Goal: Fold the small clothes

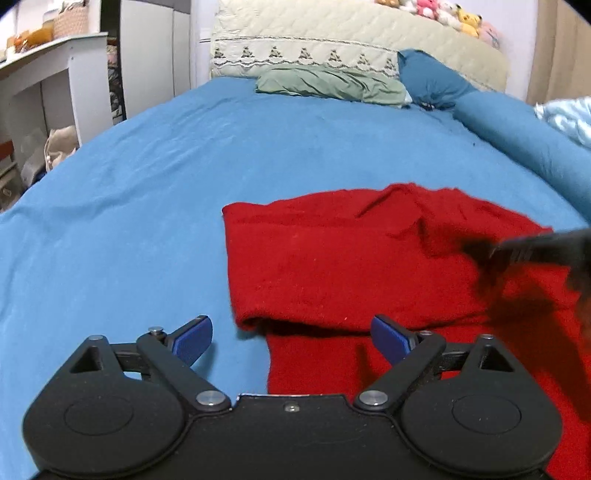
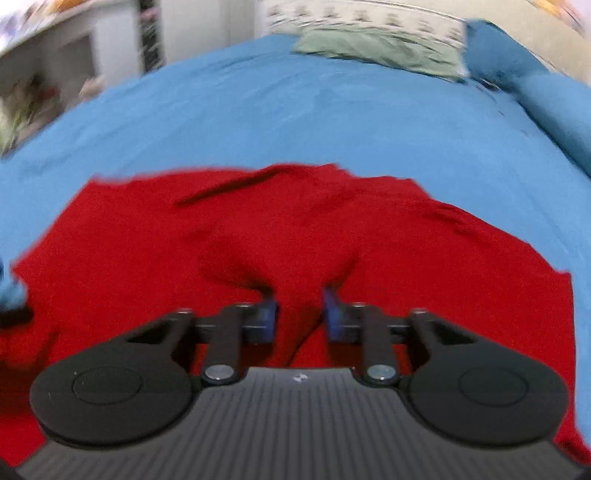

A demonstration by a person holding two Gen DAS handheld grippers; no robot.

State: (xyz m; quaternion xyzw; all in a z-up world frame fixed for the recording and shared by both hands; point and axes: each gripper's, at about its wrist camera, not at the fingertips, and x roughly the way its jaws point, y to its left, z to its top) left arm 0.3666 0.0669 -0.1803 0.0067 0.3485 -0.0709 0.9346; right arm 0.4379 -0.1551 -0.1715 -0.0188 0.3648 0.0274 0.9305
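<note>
At the far left, beside the bed, stands a white shelf unit (image 1: pixel 55 70) with a basket (image 1: pixel 72 18) on top. The bed sheet (image 1: pixel 147 177) is blue and stretches toward the head of the bed, where a green pillow (image 1: pixel 328 83) lies against a quilted cream headboard cover (image 1: pixel 332 33), with a dark blue pillow (image 1: pixel 428 79) just to its right and a row of soft toys (image 1: pixel 439 13) along the top. The left hand-held gripper (image 1: pixel 291 339) hangs near the foot edge of the bed with its blue pads spread wide and nothing between them; its left pad sits over bare sheet, its right pad over the red garment (image 1: pixel 332 258). That garment lies on the sheet toward the right side of the bed, its left part folded over so a thick edge faces left. Further right, the right hand-held gripper (image 2: pixel 299 306) has its pads drawn in on a raised bunch of the red garment, pinching the cloth between them; this view is blurred. A blue bolster (image 1: pixel 524 136) runs along the right edge of the bed.
</note>
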